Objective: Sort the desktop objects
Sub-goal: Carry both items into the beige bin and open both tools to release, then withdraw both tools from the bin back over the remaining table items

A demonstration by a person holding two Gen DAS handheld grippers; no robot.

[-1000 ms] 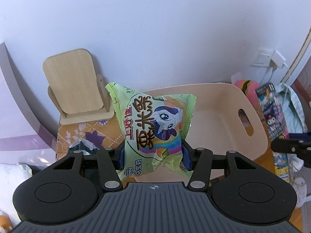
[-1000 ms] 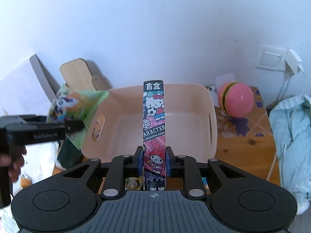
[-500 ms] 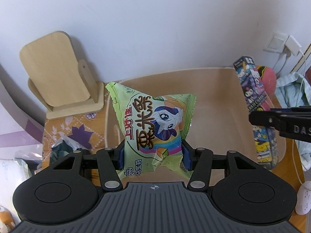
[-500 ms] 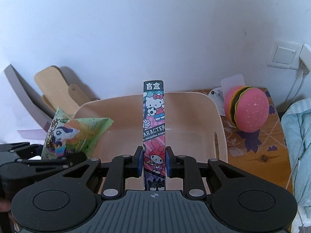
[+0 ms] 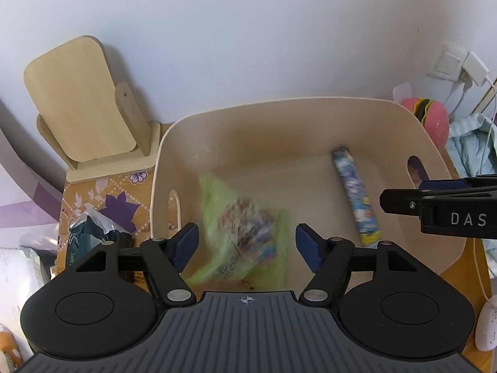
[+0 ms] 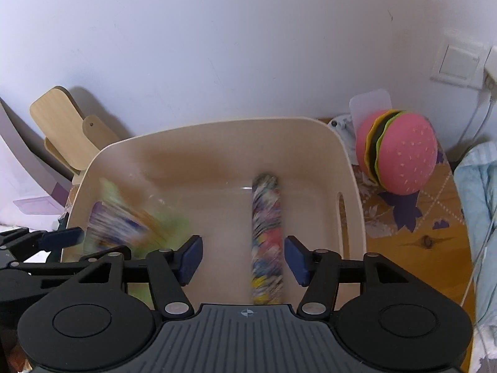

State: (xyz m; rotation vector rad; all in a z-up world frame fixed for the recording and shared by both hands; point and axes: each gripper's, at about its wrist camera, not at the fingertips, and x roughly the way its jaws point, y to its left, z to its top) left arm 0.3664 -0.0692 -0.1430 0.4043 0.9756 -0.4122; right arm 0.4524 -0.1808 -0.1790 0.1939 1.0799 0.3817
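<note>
The green snack bag [image 5: 245, 233] and the long cartoon-printed box [image 5: 355, 197] are both showing as motion-blurred shapes inside the beige bin [image 5: 279, 108], the bag toward the bin's left half and the box toward its right, so they are apparently dropping or just settling on its floor. The left gripper [image 5: 245, 244] is hanging over the bin's near edge with its jaws spread wide and gripping nothing; the right gripper [image 6: 243, 256] is doing likewise above the box, fingers parted and empty. The step in hand looks like the release of both items into the bin. Outside the bin, a pink burger toy [image 6: 400, 152] is sitting just beyond its right wall and a wooden stand [image 5: 84, 102] beyond its left; the next move probably calls for reaching toward whatever is waiting unsorted there.
</note>
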